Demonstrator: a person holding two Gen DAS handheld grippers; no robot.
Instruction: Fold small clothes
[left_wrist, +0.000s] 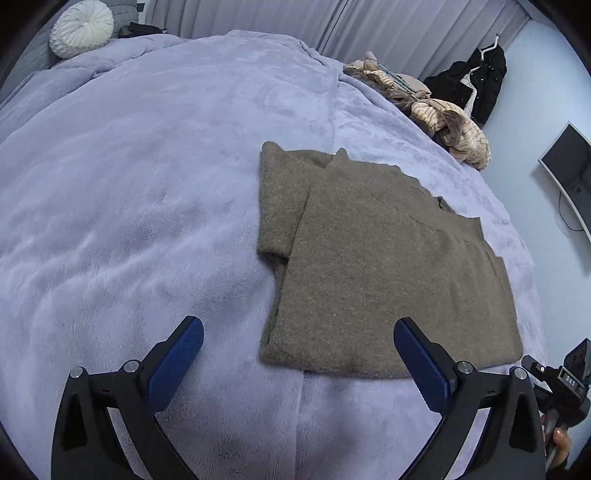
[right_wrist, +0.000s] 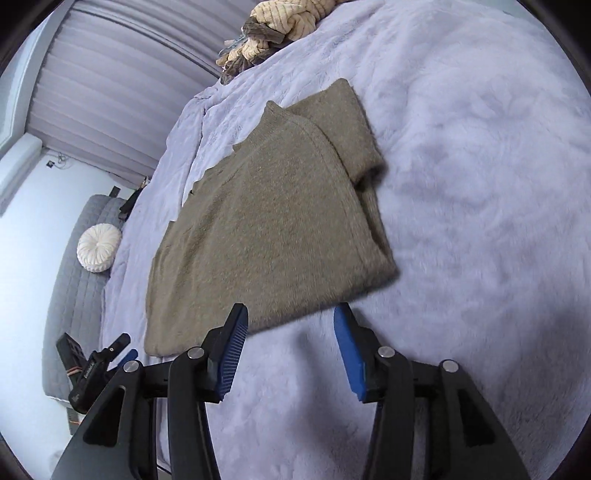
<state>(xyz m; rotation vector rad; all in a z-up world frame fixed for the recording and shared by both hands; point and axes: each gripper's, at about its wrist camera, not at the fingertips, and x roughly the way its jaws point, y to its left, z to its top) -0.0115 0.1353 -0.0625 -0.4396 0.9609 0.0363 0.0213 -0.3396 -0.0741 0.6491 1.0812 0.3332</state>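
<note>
A small olive-brown knit sweater (left_wrist: 373, 258) lies flat and partly folded on the lilac fleece bedspread (left_wrist: 147, 184), one sleeve laid beside its body. My left gripper (left_wrist: 297, 332) stands wide open just short of the sweater's near hem, with nothing between its blue pads. In the right wrist view the same sweater (right_wrist: 273, 229) lies ahead. My right gripper (right_wrist: 290, 321) is open too, at the hem's near corner, and its pads do not press on the cloth. The right gripper's black body (left_wrist: 565, 380) shows at the left view's lower right edge.
A heap of beige striped clothes (left_wrist: 439, 114) lies at the bed's far edge. A round white cushion (left_wrist: 82, 27) sits by the grey headboard. Dark garments (left_wrist: 476, 85) hang on the wall, with a monitor (left_wrist: 569, 166) beside them. Curtains close off the back.
</note>
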